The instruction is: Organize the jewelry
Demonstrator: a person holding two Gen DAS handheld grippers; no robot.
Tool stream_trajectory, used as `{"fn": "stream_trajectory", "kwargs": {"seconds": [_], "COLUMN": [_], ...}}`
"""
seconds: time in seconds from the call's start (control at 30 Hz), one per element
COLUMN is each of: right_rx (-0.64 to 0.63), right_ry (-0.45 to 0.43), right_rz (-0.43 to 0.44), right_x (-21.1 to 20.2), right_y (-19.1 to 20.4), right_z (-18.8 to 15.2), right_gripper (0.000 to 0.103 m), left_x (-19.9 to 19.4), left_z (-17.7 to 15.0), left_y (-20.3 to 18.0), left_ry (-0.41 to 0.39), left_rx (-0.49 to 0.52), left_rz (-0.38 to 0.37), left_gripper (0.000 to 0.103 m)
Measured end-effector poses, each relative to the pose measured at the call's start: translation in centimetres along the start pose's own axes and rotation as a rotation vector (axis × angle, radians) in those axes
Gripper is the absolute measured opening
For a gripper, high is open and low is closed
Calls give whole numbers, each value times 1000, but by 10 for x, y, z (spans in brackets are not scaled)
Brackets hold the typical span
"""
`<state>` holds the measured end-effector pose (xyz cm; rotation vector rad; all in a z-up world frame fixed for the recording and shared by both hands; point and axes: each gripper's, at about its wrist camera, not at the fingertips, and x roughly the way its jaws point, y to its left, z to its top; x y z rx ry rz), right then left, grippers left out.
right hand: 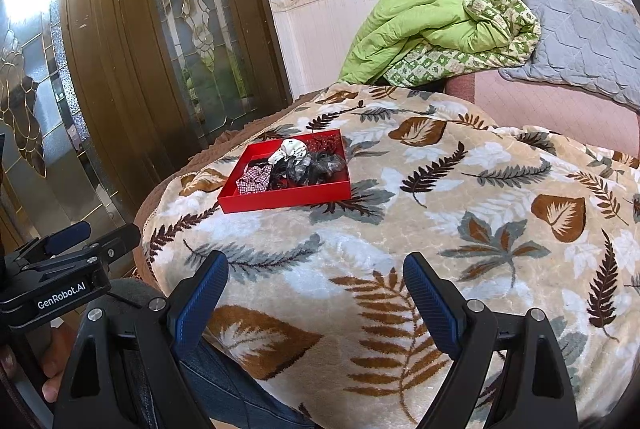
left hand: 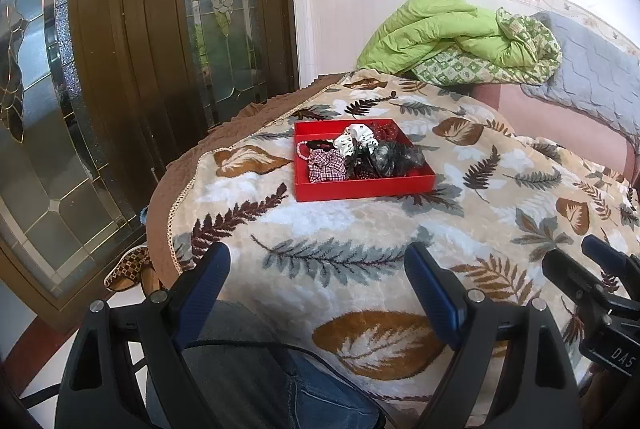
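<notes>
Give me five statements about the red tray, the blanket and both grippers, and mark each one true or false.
1. The red tray sits on the leaf-patterned blanket. True.
2. The tray is empty. False: it holds scrunchies, including a plaid scrunchie.
3. The left gripper is open. True.
4. The right gripper grips a scrunchie. False: it is open and holds nothing.
5. A green quilt lies behind the blanket. True.
</notes>
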<state>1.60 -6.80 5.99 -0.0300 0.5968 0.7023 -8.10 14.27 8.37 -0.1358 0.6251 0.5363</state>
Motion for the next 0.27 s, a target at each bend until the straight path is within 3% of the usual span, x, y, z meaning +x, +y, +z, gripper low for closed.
{"fn": "stream_trajectory", "kwargs": {"seconds": [0.17, 0.27], "right_rx": [7, 57], "right_ry": [26, 50], "right_rz": [-9, -46], "right_x": [3, 2], "right_y": [-3, -22], "right_z": [0, 4], "right_gripper": [92, 92], "left_x": [1, 11], "left_z": [8, 20], "left_y": [-4, -18], "left_ry": [-36, 1], "left_rx": [7, 14], "left_rz": [-6, -78], "left_gripper": [88, 88]}}
